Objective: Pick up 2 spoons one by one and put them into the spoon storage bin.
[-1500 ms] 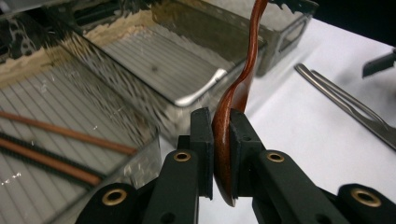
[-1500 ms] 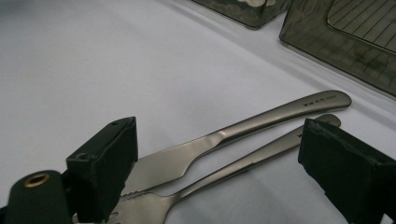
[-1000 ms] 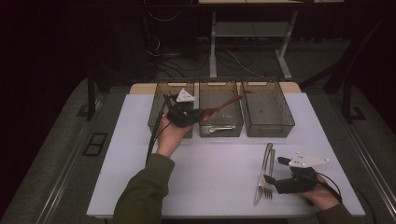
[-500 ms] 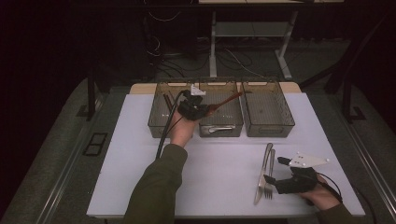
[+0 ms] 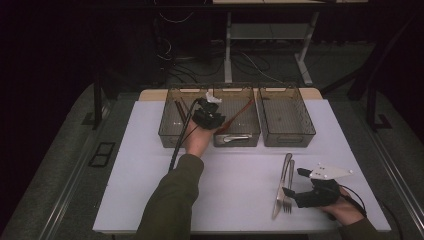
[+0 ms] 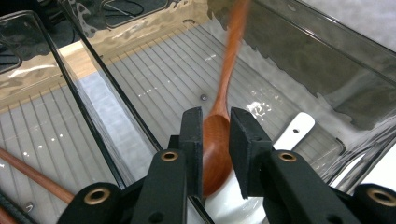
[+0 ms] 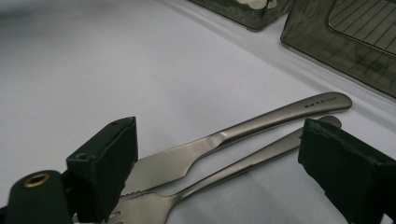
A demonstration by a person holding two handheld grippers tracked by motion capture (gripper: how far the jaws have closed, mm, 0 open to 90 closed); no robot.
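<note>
While your left gripper [image 5: 216,121] sits over the middle bin [image 5: 253,131] in the upper centre of the high view, its two black jaws are closed on the bowl of a wooden spoon [image 6: 219,140]. In the left gripper view the bowl of the spoon is pinched between the pads at the lower centre of the frame, and the reddish handle runs up and away to the top edge, slightly blurred near its end. Under the spoon you see the ribbed floor of this bin and a white flat utensil [image 6: 293,130] lying at the lower right, just beside the jaws. To the left of the frame, behind a clear wall, the left bin [image 5: 172,120] holds brown sticks [image 6: 32,175] at the lower left corner.

Your right gripper [image 5: 291,193] rests low on the white table [image 5: 125,170] at the lower right of the high view. Its jaws are spread wide apart and hold nothing. Between them, in the right gripper view, lie a steel knife [image 7: 224,140] and a steel fork [image 7: 219,179], side by side and very close, with handles pointing to the upper right of that frame. The right bin [image 5: 286,116] stands further back, well apart from them.
</note>
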